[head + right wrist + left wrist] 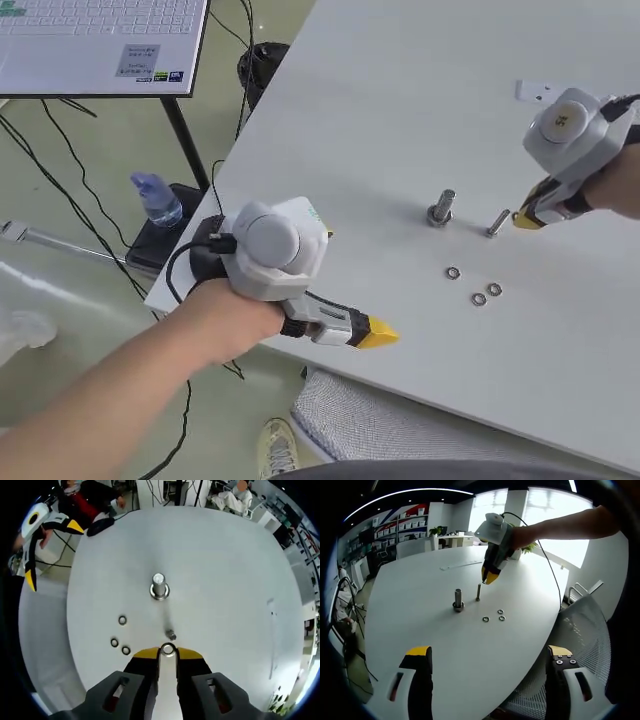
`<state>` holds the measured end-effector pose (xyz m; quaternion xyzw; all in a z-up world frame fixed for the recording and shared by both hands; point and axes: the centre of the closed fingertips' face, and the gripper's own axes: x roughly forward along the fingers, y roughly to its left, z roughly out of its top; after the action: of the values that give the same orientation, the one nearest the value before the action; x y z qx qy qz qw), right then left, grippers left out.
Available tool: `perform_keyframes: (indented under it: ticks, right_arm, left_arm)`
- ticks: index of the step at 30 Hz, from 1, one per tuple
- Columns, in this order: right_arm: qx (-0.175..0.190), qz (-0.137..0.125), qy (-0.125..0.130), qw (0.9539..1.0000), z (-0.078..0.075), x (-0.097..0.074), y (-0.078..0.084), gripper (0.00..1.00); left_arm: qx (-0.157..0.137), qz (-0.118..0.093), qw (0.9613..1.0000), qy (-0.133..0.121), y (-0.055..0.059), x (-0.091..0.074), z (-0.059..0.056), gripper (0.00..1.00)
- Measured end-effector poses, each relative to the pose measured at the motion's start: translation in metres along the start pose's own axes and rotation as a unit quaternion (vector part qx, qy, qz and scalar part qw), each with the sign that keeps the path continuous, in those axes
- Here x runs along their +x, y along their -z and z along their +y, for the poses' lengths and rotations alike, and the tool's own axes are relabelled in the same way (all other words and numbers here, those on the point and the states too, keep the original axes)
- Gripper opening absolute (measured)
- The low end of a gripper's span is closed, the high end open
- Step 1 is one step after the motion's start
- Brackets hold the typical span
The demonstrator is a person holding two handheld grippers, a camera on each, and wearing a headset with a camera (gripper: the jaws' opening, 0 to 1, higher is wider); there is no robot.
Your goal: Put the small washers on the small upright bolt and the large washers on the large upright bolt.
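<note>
Beside claw-held washer (162,650), small bolt (170,635) upright

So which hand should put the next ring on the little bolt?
Right. Its tool is shut on a washer and sits just beside the small bolt. The left tool is open, holding nothing, near the table edge, far from that bolt.

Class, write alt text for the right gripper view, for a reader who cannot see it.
The right gripper pinches a washer just short of the small upright bolt. Beyond stands the large bolt; three loose washers lie on the white table at the view's left.
</note>
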<state>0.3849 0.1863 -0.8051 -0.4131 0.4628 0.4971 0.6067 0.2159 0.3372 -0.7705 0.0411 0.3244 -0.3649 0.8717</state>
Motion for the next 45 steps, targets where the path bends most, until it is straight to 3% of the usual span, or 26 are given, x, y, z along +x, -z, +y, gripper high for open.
perform_keyframes:
  ticks: [13, 45]
  right_arm:
    - [-0.005, -0.009, 0.002, 0.9999, -0.007, 0.003, -0.010, 0.12]
    - [-0.014, -0.001, -0.007, 0.9999, -0.005, 0.013, -0.012, 0.12]
  left_arm:
    - [0.001, -0.001, 1.0000, -0.009, -0.002, -0.002, 0.009, 0.99]
    - [-0.004, 0.014, 0.9999, 0.008, 0.003, 0.005, 0.007, 0.96]
